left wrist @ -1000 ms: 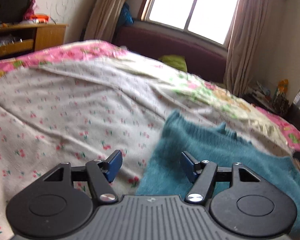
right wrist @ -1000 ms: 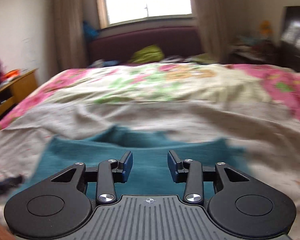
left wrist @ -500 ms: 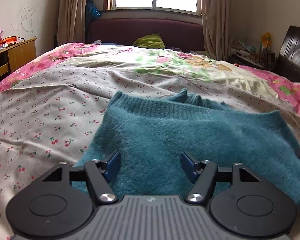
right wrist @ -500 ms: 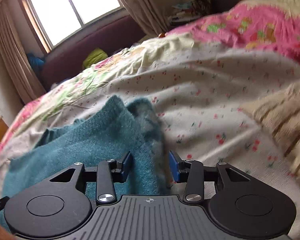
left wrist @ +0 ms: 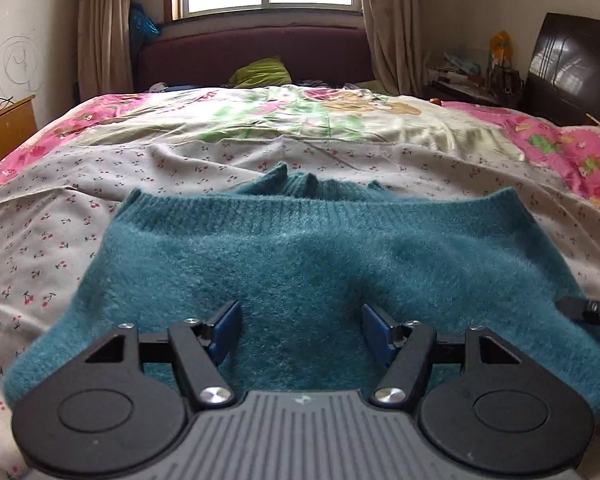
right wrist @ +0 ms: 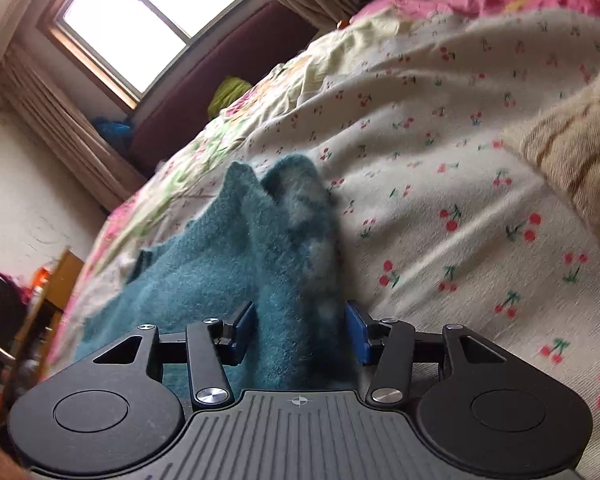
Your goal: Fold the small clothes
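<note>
A fuzzy teal sweater lies folded across the cherry-print bedsheet, its ribbed hem facing away. My left gripper is open and empty, low over the sweater's near middle. My right gripper is open, with the sweater's right edge bunched between its blue pads; the jaws stand apart and do not pinch it. The right gripper's tip shows at the right edge of the left wrist view.
A beige striped garment lies on the bed right of the sweater. A pink floral quilt covers the far bed. A maroon headboard, a window, a wooden desk at left and a dark cabinet at right surround the bed.
My left gripper swung right and now centres over the sweater. My right gripper tilted and moved to the sweater's right edge, which now sits between its open jaws.
</note>
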The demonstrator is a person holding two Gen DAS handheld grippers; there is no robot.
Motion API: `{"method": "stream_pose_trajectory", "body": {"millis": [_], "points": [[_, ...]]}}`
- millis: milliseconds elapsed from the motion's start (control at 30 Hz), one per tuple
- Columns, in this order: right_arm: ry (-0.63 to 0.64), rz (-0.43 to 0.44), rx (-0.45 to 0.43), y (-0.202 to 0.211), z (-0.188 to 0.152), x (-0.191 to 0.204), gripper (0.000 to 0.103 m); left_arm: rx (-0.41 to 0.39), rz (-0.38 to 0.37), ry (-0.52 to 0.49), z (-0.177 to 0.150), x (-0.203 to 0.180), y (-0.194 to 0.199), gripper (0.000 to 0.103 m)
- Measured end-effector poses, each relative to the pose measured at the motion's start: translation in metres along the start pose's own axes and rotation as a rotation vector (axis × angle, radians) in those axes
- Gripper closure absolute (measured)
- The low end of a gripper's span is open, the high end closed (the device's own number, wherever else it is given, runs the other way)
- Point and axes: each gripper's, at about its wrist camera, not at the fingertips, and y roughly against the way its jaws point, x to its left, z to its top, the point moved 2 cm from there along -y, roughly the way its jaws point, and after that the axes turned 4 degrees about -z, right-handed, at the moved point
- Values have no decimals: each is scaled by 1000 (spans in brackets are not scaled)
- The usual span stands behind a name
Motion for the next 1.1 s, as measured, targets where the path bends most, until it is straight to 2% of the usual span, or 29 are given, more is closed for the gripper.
{"method": "stream_pose_trajectory", "body": {"millis": [167, 233, 333, 433, 500, 533, 600, 667, 767, 833, 933, 1000, 1100], "points": [[-9, 52, 29, -4, -1, -6, 52, -55, -63, -107, 24, -39, -9, 27], [-32, 80, 38, -6, -2, -10, 52, -14, -76, -104, 29, -48, -30, 27], [-74, 120, 47, -8, -2, -18, 52, 35, -67, -82, 18, -50, -54, 24], [-105, 135, 54, -6, 0, -23, 54, 14, -66, -82, 19, -52, -41, 26], [-104, 128, 63, -3, 2, -24, 55, -29, -87, -101, 21, -54, -26, 25], [-89, 119, 65, -2, 2, -23, 55, -29, -80, -126, 19, -55, -24, 25], [-68, 91, 58, -2, -1, -20, 55, 20, -56, -153, 7, -56, -34, 23], [-42, 71, 53, -1, -5, -14, 55, -14, -57, -192, -3, -56, -37, 21], [-69, 64, 57, 5, -5, -15, 55, -8, -89, -146, 6, -50, -23, 22], [-99, 54, 63, 15, -5, -18, 54, -41, -121, -133, 7, -44, -7, 22], [-108, 39, 88, 30, -15, -23, 54, -40, -103, -184, -6, -34, -1, 22], [-134, 55, 111, 33, -23, -27, 54, -25, -117, -169, -20, -25, -6, 20], [-131, 51, 123, 32, -26, -23, 54, -47, -127, -156, -22, -24, 4, 21]]}}
